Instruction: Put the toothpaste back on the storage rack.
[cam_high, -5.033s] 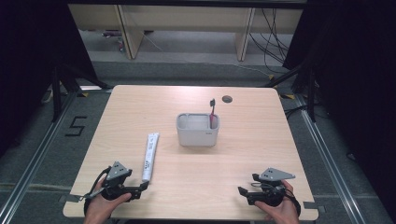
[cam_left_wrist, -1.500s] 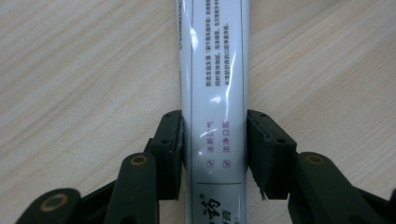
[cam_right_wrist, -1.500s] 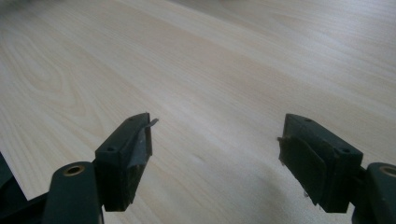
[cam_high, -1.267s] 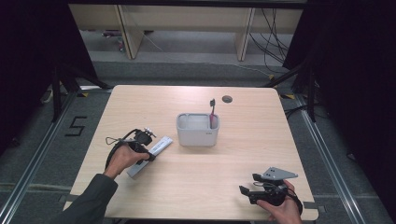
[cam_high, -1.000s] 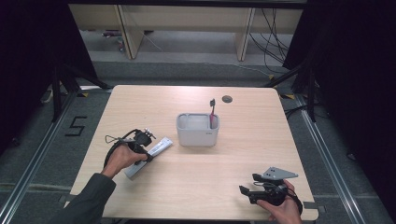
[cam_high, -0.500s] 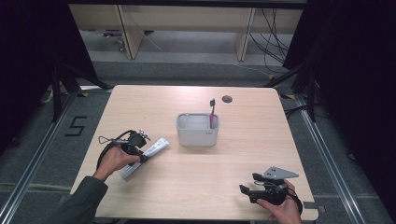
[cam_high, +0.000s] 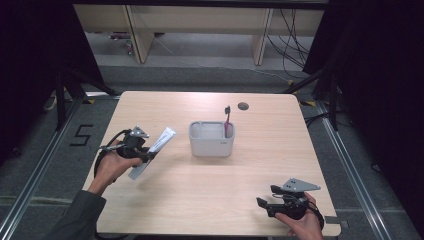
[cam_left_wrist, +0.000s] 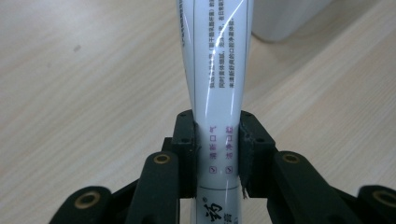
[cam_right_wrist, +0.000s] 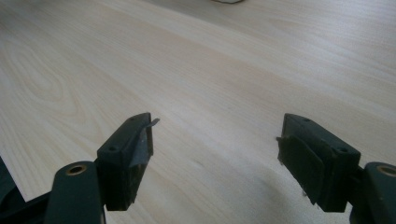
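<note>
A white toothpaste tube (cam_high: 153, 151) with printed text is held in my left gripper (cam_high: 143, 153) over the left part of the table, lifted and tilted toward the grey holder. In the left gripper view both jaws press the tube (cam_left_wrist: 217, 93) at its lower half. A grey rectangular holder (cam_high: 211, 138) stands mid-table with a pink-handled toothbrush (cam_high: 228, 122) upright in its right end. My right gripper (cam_high: 264, 203) rests near the front right edge, open; its view shows nothing between the jaws (cam_right_wrist: 215, 144), only bare wood.
The light wooden table (cam_high: 250, 170) has a small dark round hole (cam_high: 243, 106) near its far edge. Black curtains stand on both sides; a floor mark "5" lies left of the table. A corner of the holder (cam_left_wrist: 289, 18) shows in the left gripper view.
Five seconds ago the tube lay on the table by my left gripper. Since then the left gripper has lifted it; over the last second it drifted slightly left and back. The right gripper stays still.
</note>
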